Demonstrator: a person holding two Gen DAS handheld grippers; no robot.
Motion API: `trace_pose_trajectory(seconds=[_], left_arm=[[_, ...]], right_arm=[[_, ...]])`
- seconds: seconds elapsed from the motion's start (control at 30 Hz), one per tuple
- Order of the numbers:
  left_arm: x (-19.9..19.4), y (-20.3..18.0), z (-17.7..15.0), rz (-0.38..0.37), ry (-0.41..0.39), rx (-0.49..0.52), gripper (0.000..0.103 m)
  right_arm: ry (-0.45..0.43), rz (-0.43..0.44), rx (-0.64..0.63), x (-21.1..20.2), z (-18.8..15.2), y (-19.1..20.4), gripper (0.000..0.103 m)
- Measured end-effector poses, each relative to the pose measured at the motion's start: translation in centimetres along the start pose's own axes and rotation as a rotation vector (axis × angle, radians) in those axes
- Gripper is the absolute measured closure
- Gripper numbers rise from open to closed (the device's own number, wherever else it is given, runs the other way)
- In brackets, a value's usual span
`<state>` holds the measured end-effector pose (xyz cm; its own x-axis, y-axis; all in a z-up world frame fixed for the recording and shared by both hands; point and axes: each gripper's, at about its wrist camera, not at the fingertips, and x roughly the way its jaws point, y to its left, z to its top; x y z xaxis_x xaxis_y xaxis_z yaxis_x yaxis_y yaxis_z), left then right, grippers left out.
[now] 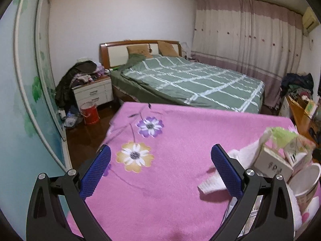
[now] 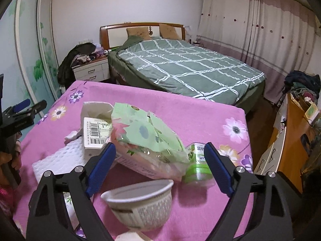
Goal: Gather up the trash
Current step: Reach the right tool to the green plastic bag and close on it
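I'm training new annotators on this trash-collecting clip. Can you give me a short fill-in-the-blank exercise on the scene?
1. The trash lies on a blanket whose colour is ____.
2. The right gripper has its jaws ____, with nothing clamped between them.
3. The white box carries a printed black-and-white ____ on its top face.
4. The paper bowl lies ____ the camera than the green bag.

Missing words: pink; open; barcode; nearer

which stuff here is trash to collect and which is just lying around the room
Trash to collect: paper bowl, green snack bag, barcoded box, green-labelled plastic cup, white tissue.

Just lying about: bed, nightstand, red bucket.
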<state>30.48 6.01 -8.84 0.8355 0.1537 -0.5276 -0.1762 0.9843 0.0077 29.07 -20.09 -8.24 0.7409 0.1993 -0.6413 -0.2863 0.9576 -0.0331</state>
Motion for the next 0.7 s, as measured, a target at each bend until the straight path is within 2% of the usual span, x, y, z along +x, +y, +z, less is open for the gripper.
trace_pose_trajectory(seconds=[0.1,0.2,0.3,0.37,0.4,0.57,0.7], left_arm=[[0.7,-0.5,-0.6,-0.01,0.017,0.026,0.005],[1.2,-0.8,-1.2,-0.034,0.039,0.03,0.005],[1.6,-0.8,-1.5,-0.038,0.049,0.037,0.005],[1.7,-0.7,-1.5,-0.043,0.051,0.033,0.005],[1.6,-0.7,-1.5,-0.042,0.051,0.034,0.005],[1.1,-1.1,-1.7,-0.026,0.032,0.056,0.005],[0.5,-1.3,-1.7,-0.033,0.024,0.067,0.005]], right_arm=[[0.013,0.02,0.005,1.2,0.4,0.1,0.027],[0.016,0.042,0.015,1.6,0.2,0.1,0.042],[0.011,0.078,0.02,1.8,0.2,0.0,0.058],[0.004,0.088,0.012,1.6,0.0,0.2,0.075],[0.001,0.093,0.004,1.6,0.0,0.4,0.08],[-0.046,0.085,-0.004,0.5,0.2,0.8,0.091],[-0.114,0.095,0.01,-2.0,0.6,0.7,0.094]])
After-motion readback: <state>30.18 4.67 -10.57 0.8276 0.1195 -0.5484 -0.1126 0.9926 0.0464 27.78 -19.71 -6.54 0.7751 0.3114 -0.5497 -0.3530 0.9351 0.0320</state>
